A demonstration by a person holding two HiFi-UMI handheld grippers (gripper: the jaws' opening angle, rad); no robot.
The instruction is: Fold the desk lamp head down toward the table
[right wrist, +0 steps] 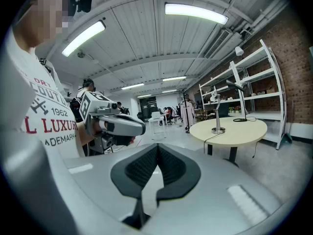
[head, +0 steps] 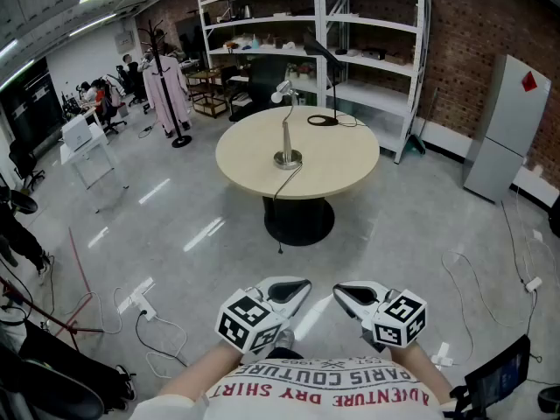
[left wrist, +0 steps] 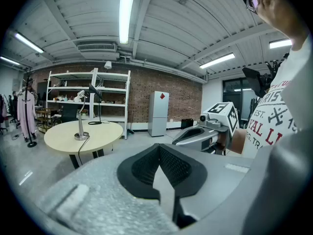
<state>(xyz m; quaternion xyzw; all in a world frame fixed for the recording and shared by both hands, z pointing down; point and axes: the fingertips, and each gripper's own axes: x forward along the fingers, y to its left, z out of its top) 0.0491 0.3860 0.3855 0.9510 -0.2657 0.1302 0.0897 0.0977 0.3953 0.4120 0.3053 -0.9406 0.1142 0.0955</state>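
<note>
Desk lamp [head: 287, 157] upright on round table [head: 350, 160], left gripper [head: 296, 289] and right gripper [head: 346, 294] jaws together, empty

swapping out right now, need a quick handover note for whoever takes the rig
Left gripper: shut, empty, held close to the body.
Right gripper: the same.
Silver desk lamp: upright mid round table, its head raised. A black lamp stands behind it near the far edge.
Done: nothing; the table is a walk away.
Left: step up to the table and fold the lamp head down toward it.
</note>
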